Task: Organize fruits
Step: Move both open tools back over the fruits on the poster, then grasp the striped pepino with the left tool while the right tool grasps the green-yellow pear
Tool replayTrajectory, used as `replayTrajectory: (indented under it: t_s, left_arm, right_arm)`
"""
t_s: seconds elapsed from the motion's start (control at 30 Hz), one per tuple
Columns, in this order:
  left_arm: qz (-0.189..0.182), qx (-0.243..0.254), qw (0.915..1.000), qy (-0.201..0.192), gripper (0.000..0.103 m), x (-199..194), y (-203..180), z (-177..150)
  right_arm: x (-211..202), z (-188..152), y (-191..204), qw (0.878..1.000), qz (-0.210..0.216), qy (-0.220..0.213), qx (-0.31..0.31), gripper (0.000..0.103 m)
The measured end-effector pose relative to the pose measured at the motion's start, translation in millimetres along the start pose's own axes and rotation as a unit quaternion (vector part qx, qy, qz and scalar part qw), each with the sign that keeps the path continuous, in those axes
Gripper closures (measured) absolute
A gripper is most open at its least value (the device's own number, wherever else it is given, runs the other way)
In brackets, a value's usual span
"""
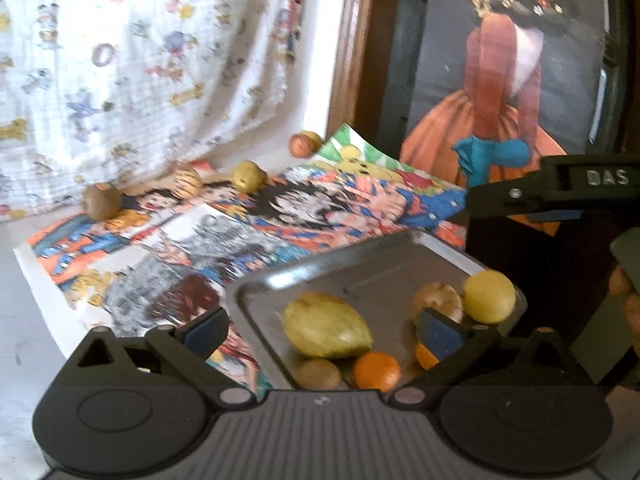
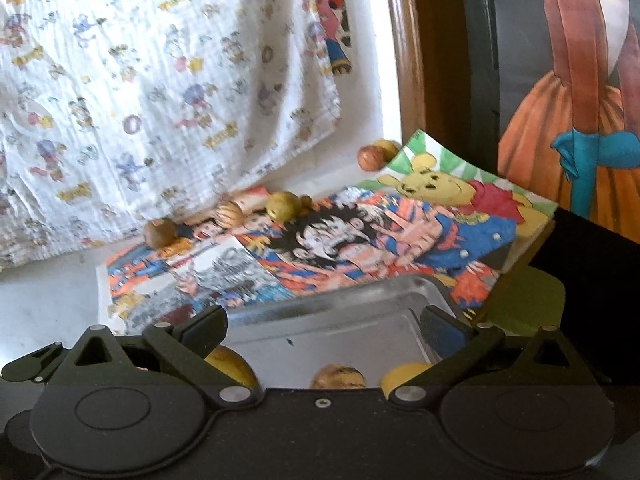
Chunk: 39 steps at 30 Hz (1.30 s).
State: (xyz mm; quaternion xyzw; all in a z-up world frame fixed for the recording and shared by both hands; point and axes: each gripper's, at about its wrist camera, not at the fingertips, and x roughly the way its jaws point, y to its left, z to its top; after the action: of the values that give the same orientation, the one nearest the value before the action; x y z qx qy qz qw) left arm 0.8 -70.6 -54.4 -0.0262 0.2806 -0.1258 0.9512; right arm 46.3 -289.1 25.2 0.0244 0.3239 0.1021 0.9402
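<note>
Both grippers, left [image 1: 324, 328] and right [image 2: 324, 326], hang released and empty over the metal tray [image 1: 256, 284] that already holds a mango [image 1: 326, 324] and oranges, so I'd say next up is reaching past the tray's far side for the kiwi [image 1: 101, 201] and its neighbours by the cloth

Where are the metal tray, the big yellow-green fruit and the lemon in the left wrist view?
metal tray [image 1: 360, 258]: left wrist view, bare floor near its far rim.
big yellow-green fruit [image 1: 326, 325]: left wrist view, middle of its skin.
lemon [image 1: 489, 297]: left wrist view, centre of its rounded side.
</note>
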Motion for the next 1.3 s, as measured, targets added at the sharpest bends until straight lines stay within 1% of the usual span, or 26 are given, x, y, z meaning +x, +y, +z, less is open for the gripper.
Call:
replayTrajectory:
  t_s: [0.33,0.57,0.77,0.87,1.0,1.13,1.3]
  left_arm:
    - [0.063,-0.041,0.9965,-0.036,0.001,-18.3,53.0,26.6]
    - [0.088,-0.038,0.9939,-0.055,0.001,-19.8,73.9,44.8]
    - [0.104,-0.026,0.9924,-0.06,0.001,-2.2,88.3,61.5]
    - [0.112,-0.018,0.9919,-0.059,0.001,16.6,96.5,73.1]
    - [0.119,-0.006,0.9915,-0.052,0.001,52.4,108.4,90.3]
    - [0.116,-0.005,0.9926,-0.037,0.001,100.1,124.2,107.2]
    - [0.119,-0.002,0.9927,-0.017,0.003,162.3,141.1,122.3]
  right_arm:
    - [-11.9,30.2,40.5,0.998,0.029,-0.027,-0.043,0.001]
    - [-2.6,49.9,63.1,0.996,0.045,-0.033,-0.065,0.001]
    - [13.4,63.8,69.2,0.996,0.049,-0.032,-0.07,0.001]
    - [25.8,71.2,67.4,0.996,0.05,-0.029,-0.067,0.001]
    - [50.5,83.9,64.3,0.997,0.053,-0.022,-0.059,0.001]
    - [82.1,96.0,60.4,0.997,0.061,-0.013,-0.05,0.001]
    - [135.4,113.8,53.6,0.997,0.063,0.005,-0.04,0.001]
